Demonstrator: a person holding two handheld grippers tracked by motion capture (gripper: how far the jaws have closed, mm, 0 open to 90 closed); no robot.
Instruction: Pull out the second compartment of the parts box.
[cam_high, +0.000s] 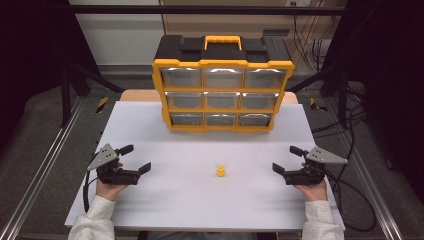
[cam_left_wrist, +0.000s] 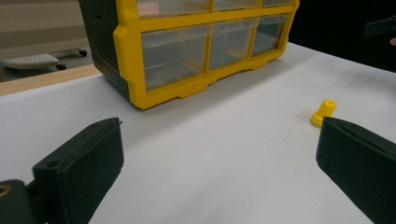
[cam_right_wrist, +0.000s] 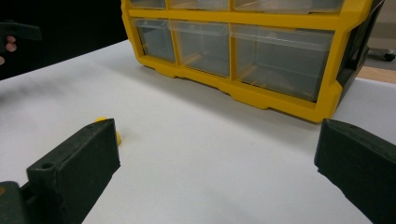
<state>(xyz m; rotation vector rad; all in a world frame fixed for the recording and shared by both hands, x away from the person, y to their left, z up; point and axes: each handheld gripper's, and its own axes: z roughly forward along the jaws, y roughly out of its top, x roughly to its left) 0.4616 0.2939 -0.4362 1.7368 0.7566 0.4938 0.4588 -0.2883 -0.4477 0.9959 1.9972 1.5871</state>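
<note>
Left hand-held gripper (cam_high: 139, 157) and right hand-held gripper (cam_high: 286, 158), low in frame, gape wide, seemingly empty; yellow peg (cam_high: 220, 171) sits centrally between them.

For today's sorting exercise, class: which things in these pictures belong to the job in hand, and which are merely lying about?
Belonging to the job:
small yellow piece
yellow drawer cabinet
left gripper, open
right gripper, open

Merely about:
white table
cables on the floor at the right
</note>
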